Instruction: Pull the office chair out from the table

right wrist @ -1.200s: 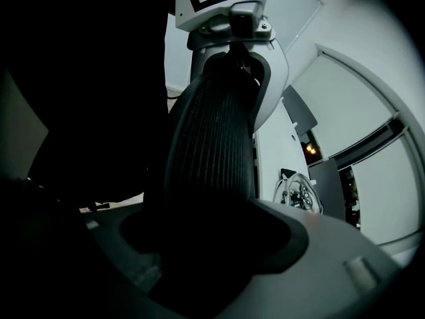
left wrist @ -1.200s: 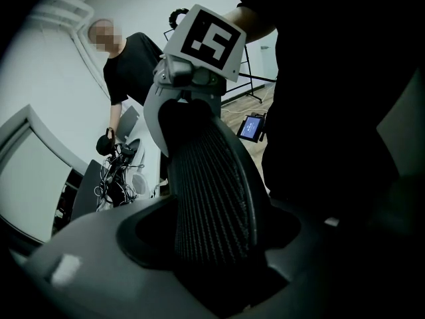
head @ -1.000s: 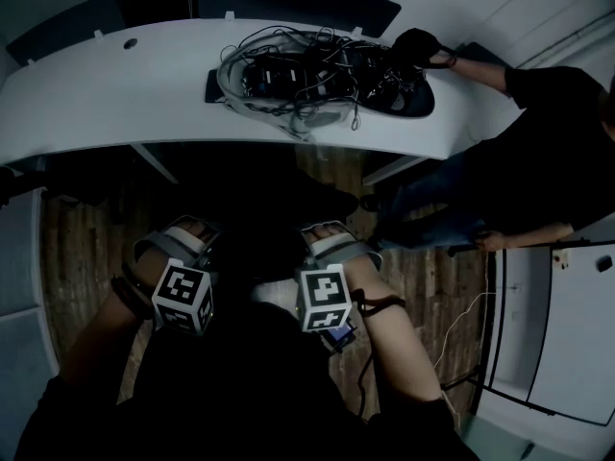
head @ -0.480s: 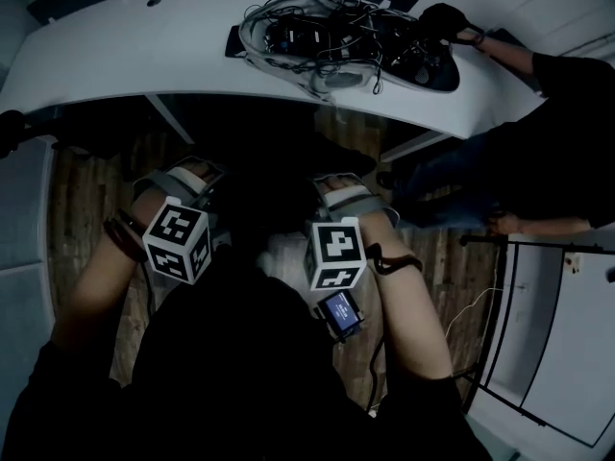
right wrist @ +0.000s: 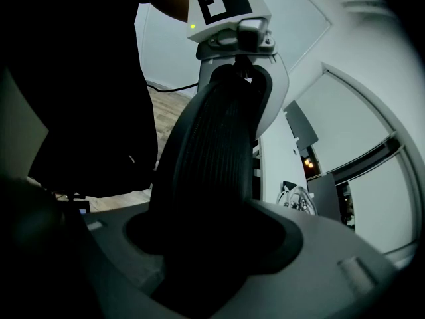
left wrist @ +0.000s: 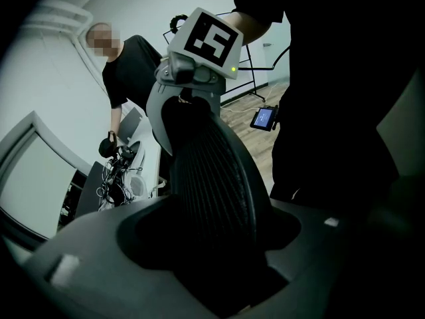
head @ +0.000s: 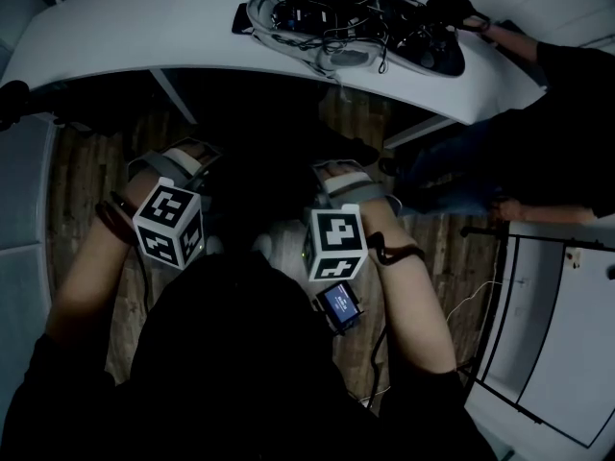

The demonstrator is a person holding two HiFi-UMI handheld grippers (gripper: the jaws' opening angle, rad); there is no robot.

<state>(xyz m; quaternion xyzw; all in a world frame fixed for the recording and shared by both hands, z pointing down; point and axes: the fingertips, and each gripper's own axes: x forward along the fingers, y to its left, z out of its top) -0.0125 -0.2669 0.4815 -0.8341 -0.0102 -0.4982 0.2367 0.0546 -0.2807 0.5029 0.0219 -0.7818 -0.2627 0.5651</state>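
Observation:
The office chair's black mesh backrest (head: 258, 200) stands below me, between my two hands. My left gripper (head: 176, 168) is shut on its top edge at the left. In the left gripper view the ribbed backrest (left wrist: 212, 185) fills the gap of the left gripper (left wrist: 212, 241) and runs on to the right gripper (left wrist: 192, 78). My right gripper (head: 341, 185) clamps the same edge at the right, its jaws closing on the backrest (right wrist: 206, 165), which sits between them. The left gripper (right wrist: 236, 38) shows at the far end there. The seat is hidden in the dark.
The curved white table (head: 144, 27) runs across the top, with a tangle of cables (head: 336, 17) on it. A second person (head: 567, 133) in black sits at the right with a hand on the cables. A white panel (head: 557, 334) stands at the lower right over wooden flooring (head: 86, 171).
Both grippers and the backrest have drawn back from the table, which has slid toward the top of the head view. More floor shows under the table's edge.

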